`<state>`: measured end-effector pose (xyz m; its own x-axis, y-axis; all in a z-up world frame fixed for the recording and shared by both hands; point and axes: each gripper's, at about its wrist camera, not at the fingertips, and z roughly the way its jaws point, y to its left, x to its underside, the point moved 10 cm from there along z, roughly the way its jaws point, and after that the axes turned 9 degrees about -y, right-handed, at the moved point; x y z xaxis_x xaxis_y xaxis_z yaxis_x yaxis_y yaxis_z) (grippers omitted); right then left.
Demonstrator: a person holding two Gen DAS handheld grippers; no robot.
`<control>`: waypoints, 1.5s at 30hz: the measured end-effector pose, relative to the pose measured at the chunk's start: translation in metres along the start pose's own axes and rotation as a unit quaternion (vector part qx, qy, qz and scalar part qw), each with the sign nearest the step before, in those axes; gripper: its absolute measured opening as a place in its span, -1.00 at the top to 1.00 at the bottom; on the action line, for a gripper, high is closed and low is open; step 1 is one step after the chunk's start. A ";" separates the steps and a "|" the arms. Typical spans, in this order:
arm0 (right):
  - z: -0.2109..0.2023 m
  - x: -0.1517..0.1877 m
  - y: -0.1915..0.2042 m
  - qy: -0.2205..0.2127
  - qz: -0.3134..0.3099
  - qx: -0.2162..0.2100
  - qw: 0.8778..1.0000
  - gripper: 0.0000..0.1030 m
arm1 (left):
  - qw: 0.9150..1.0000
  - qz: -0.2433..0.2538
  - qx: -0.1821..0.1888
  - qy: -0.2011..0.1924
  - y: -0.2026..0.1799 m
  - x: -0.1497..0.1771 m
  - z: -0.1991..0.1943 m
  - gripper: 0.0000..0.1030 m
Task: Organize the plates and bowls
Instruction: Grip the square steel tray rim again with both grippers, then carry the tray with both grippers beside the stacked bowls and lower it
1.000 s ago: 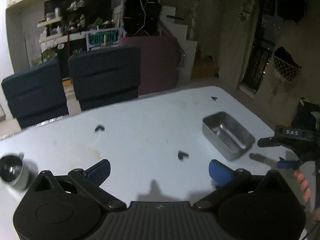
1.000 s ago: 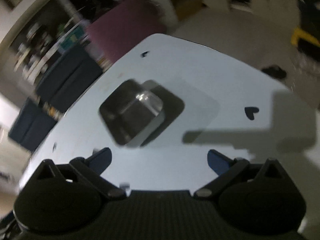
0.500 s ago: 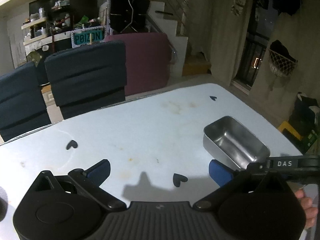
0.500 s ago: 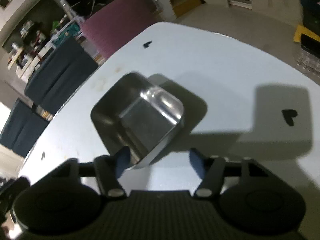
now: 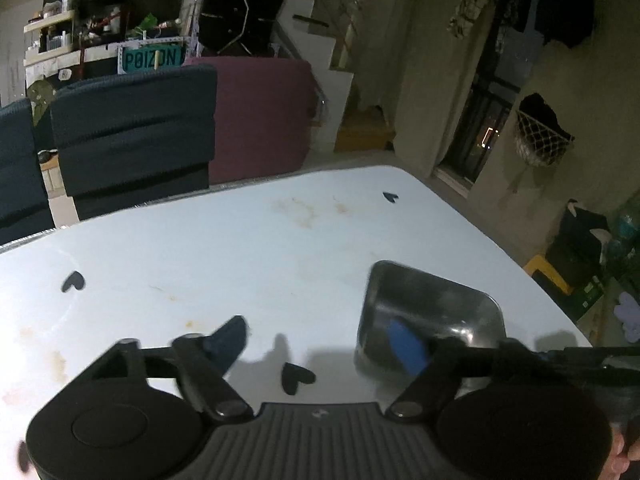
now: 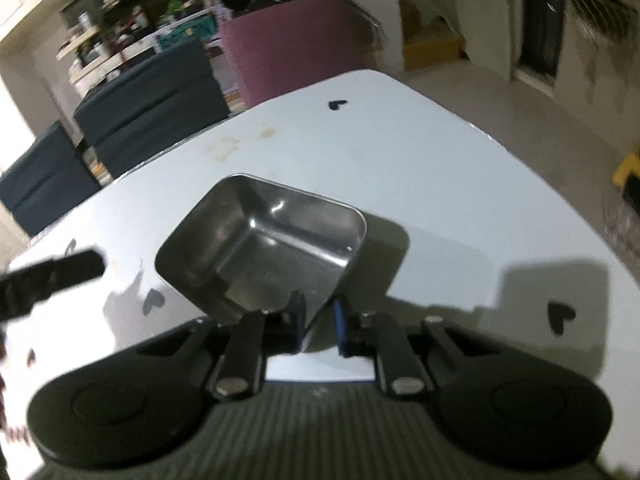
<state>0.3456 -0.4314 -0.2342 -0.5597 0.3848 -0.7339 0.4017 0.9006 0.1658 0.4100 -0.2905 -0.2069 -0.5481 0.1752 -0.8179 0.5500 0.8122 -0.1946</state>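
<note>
Both grippers have closed in on the steel tray (image 6: 264, 248) since a sec ago; the left cam's view has dropped twd the table (image 5: 240, 248). Right gripper (image 6: 319, 320) jaws closing, the tray's near corner wall between the blue pads, gap nearly gone; whether they already clamp it, can't tell for sure, looks like contact. Left gripper (image 5: 320, 338) jaws closing too, nothing between them; its right pad overlaps the tray's near-left side in view, touching or not unclear.

Tray sits nr the table's right edge, twd the near-right corner, tilted w/ that gripped corner up in the right cam. Table top is white, w/ brownish stains twd the far edge and small black heart marks (image 5: 295, 376) scattered on it. Behind the far edge: two dark blue chairs (image 5: 132, 136), a maroon panel (image 5: 260, 116), cluttered shelves (image 5: 52, 36), stairs at back. Room is dim.
</note>
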 end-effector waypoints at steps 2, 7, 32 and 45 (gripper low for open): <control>0.000 -0.001 -0.001 -0.007 -0.019 -0.003 1.000 0.77 | 1.000 -0.005 0.008 0.007 -0.004 0.003 0.005 -0.37; -0.006 0.000 -0.006 -0.007 -0.029 -0.015 0.999 0.88 | 0.999 -0.018 0.020 0.044 -0.012 0.020 0.016 0.50; -0.123 -0.014 0.025 -0.045 -0.094 -0.080 0.991 0.89 | 0.999 -0.029 -0.019 0.002 -0.045 0.002 -0.128 0.90; -0.215 0.007 0.051 -0.040 -0.137 -0.094 0.985 0.88 | 0.998 -0.044 -0.036 -0.017 -0.052 0.026 -0.223 0.91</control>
<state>0.2066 -0.3390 -0.0893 -0.5667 0.1109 -0.8164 0.0976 0.9930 0.0671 0.2265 -0.2041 -0.0974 -0.5692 0.0837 -0.8179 0.4539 0.8615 -0.2277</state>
